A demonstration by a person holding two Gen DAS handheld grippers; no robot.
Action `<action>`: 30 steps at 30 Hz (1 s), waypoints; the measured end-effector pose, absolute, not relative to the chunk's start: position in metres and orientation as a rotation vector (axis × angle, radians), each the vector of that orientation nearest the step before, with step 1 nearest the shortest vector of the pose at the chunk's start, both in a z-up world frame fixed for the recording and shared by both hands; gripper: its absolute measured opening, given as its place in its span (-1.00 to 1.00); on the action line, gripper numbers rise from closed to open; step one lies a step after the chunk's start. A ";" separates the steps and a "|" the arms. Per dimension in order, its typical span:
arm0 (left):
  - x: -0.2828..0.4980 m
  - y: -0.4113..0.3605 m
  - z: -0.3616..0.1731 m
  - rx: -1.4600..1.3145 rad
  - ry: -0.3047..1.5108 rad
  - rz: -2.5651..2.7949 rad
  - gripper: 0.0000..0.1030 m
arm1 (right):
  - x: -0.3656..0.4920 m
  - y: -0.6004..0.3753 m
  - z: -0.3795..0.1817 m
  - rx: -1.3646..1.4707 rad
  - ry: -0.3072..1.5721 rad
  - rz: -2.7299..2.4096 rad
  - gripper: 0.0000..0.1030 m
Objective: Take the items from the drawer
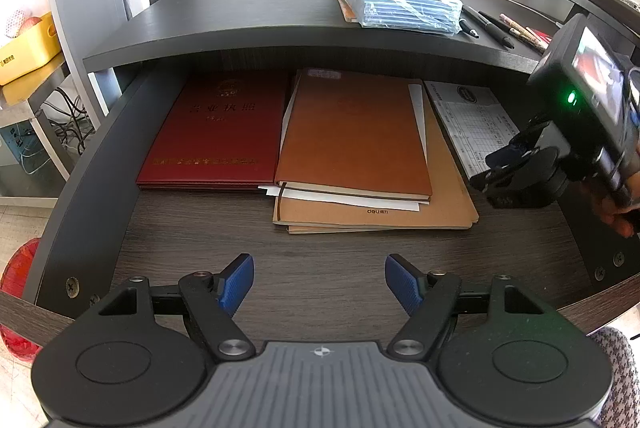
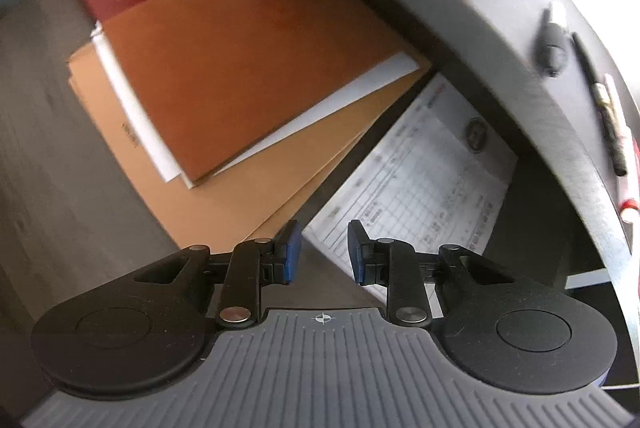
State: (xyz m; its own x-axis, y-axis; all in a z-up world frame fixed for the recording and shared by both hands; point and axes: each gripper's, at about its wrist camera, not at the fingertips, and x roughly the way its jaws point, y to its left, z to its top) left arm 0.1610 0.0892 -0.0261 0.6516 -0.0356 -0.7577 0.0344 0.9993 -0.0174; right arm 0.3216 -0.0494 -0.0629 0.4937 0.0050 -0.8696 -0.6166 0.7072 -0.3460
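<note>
The left gripper (image 1: 319,284) hangs spread and empty over the drawer (image 1: 200,236) front. Farther in, the right gripper (image 2: 324,252), jaws narrowly apart, pinches nothing above the form (image 2: 420,188). Behind lie notebook (image 1: 352,132) and red folder (image 1: 216,136).

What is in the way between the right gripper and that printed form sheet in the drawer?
Nothing visible. The right gripper hangs just above the near corner of the printed form, with only open air and bare drawer floor between them. The kraft folder lies beside the form, not over it.
</note>
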 end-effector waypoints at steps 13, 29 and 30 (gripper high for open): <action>0.163 0.090 -0.026 -0.001 0.861 -0.041 0.39 | 0.284 -0.018 -0.088 -1.121 0.783 0.371 -0.45; 0.164 0.090 -0.026 -0.001 0.864 -0.044 0.39 | 0.296 -0.021 -0.082 -1.165 0.731 0.248 -0.54; 0.165 0.090 -0.026 -0.002 0.864 -0.044 0.39 | 0.297 -0.022 -0.082 -1.164 0.730 0.248 -0.54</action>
